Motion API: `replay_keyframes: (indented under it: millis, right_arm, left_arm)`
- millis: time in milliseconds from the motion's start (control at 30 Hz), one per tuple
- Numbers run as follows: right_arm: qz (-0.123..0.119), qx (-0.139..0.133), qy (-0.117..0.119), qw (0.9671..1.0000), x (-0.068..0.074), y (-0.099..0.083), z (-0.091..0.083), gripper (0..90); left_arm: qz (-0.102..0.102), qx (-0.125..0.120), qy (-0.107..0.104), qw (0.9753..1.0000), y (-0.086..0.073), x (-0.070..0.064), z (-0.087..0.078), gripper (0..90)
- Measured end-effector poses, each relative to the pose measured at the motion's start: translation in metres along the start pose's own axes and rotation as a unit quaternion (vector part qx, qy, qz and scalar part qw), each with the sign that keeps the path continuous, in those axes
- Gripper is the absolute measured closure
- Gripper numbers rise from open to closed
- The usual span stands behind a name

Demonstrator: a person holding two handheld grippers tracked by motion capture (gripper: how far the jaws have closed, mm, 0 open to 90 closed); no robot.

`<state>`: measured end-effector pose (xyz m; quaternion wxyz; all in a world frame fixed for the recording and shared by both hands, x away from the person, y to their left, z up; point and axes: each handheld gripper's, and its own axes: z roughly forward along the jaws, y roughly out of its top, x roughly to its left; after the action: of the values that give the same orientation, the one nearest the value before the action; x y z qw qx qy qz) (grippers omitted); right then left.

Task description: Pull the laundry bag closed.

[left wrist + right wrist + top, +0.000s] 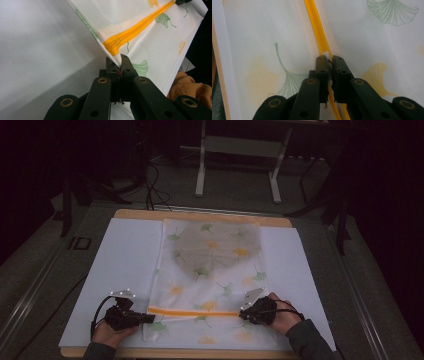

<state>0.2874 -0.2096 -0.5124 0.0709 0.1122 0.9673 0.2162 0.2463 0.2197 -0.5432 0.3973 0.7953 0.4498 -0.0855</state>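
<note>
White leaf-print mesh bag [212, 270] flat on the desk [125, 255], left hand-held gripper [150, 318] at 7 o'clock pinching its corner, right hand-held gripper [242, 314] at 5 o'clock clamped on the orange zipper's [192, 311] white pull [326, 55].

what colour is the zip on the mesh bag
Orange-yellow zip on the white leaf-print bag; clearest in the left gripper view.

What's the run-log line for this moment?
left gripper: shut on mesh bag edge | right gripper: shut on zipper pull | orange zipper: taut between grippers
</note>
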Motion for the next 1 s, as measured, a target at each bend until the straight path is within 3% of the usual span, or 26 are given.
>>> replay_keyframes:
  millis: [1000]
  right_arm:
    - [0.016,0.007,-0.004,0.9998,-0.006,-0.017,-0.009,84.3]
  left_arm:
    - [0.0,0.001,0.002,1.0,0.0,0.0,0.0,88.5]
